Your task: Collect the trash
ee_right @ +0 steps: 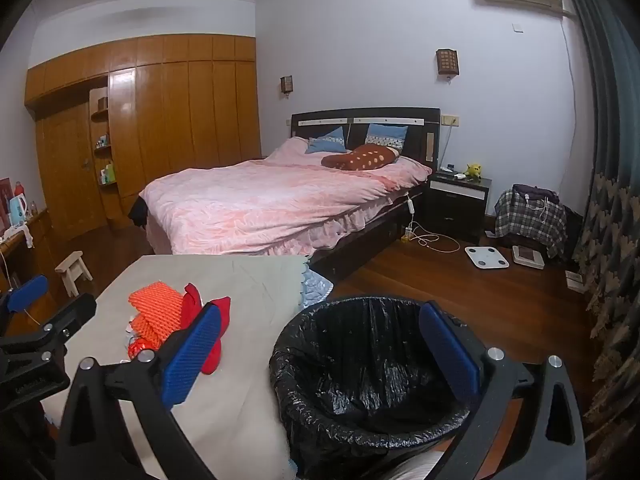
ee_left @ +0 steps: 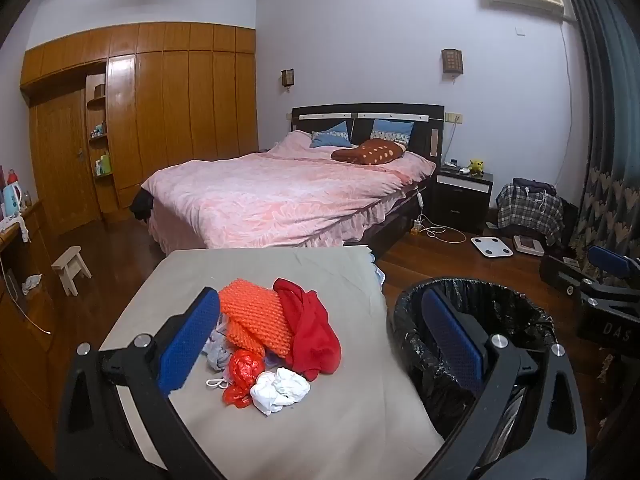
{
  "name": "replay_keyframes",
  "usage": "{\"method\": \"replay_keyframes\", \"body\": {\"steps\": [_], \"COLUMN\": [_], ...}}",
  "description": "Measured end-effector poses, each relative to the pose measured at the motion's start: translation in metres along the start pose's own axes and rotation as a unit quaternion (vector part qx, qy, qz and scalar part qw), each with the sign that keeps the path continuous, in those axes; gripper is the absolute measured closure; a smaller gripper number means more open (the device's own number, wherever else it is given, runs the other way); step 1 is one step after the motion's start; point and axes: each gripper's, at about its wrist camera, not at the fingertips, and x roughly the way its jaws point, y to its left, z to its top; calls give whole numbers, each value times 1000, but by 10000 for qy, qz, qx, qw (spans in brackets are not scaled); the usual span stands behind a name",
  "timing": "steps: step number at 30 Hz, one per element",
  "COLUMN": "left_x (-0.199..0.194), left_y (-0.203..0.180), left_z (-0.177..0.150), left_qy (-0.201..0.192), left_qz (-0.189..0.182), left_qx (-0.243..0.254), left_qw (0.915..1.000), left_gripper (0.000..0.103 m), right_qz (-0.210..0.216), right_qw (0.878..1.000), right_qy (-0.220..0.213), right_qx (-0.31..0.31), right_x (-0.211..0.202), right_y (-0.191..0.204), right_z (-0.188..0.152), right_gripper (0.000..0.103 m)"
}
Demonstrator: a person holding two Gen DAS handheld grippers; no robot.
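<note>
Left hand-held gripper [ee_left: 316, 344]: we see its jaws spread wide, pinching nothing.
Trash pile [ee_left: 276, 340]: on the worktop [ee_left: 340, 420], directly ahead of and below our left hand-held gripper, between its fingers; orange mesh [ee_left: 256, 316] at left, red cloth [ee_left: 312, 332] beside it, white wad [ee_left: 280, 390] nearest.
Nearer hand: we judge the left.
Bin [ee_right: 372, 376]: black-lined, below our right hand-held gripper [ee_right: 320, 352], which is also spread and empty.

two side-by-side wrist views, angled down, sharing table [ee_left: 248, 280] and bin [ee_right: 304, 360]
</note>
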Motion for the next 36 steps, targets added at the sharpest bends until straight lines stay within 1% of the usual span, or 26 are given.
{"method": "replay_keyframes", "body": {"steps": [20, 27, 36], "left_x": [0, -1, -2], "left_y": [0, 1, 0], "left_z": [-4, 0, 0], "left_qy": [-33, -32, -32], "left_qz": [28, 43, 36], "left_qx": [32, 17, 34], "left_qw": [10000, 10000, 10000], "left_gripper": [5, 5, 5], "right_qz": [9, 2, -2], "right_qw": [10000, 9999, 9999], "right_qy": [43, 95, 132], "right_qx": [36, 65, 88], "right_x": [1, 8, 8], "right_y": [-1, 0, -3], "right_z": [1, -8, -3], "right_gripper": [6, 6, 6]}}
